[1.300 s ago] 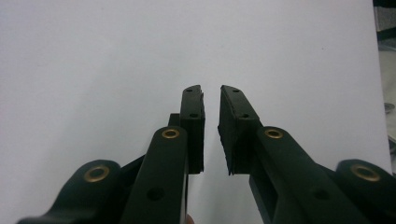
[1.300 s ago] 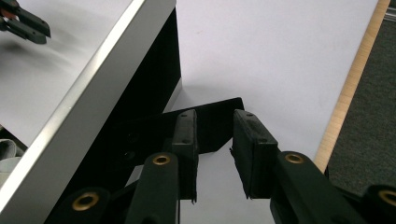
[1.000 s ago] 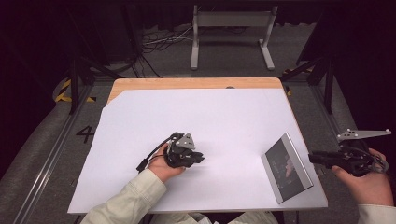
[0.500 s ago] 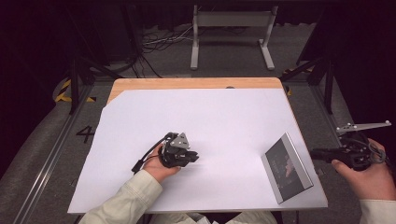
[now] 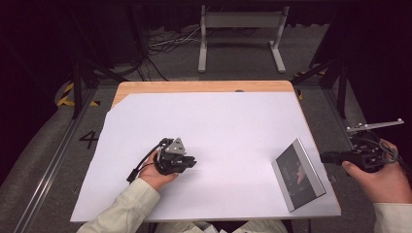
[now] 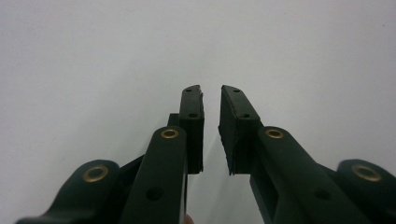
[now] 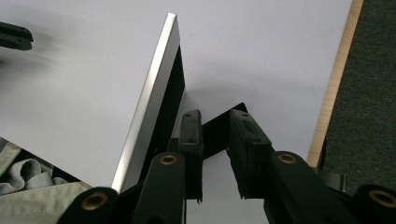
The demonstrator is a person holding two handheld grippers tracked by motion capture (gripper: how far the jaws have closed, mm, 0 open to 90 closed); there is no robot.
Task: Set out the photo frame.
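Right claw (image 7: 215, 154): jaws a little apart, nothing between the pads, just been opening a touch after a small squeeze. Held off the right edge of the tabletop (image 5: 209, 86) in the high view (image 5: 326, 157), pointing back toward it, gripped by the right hand (image 5: 381, 177). Just ahead of the jaws in the right gripper view, a frame (image 7: 154, 93): silver rim, dark face, propped up on a black stand (image 7: 219, 126). Pads close to that stand; touching or not, cannot tell. In the high view, frame (image 5: 299, 174) near the right front corner of the white sheet (image 5: 204, 126), tilted, dark face turned up toward the camera. Right claw just beside it, on the outer side.

Left claw (image 6: 211, 128): jaws a narrow gap apart, pads clear, nothing clamped. White sheet ahead of it in the left gripper view. In the high view (image 5: 192, 162), low over the sheet, left of centre, pointing right toward the frame but well apart from it. Held by the left hand (image 5: 158, 170), pale sleeve (image 5: 121, 208) coming in from the bottom edge, cable (image 5: 145, 162) looping off to the left.

Farther out: wooden strip of tabletop bare along the far edge of the sheet; beyond that, grey floor (image 5: 184, 58) and a metal stand (image 5: 240, 29).
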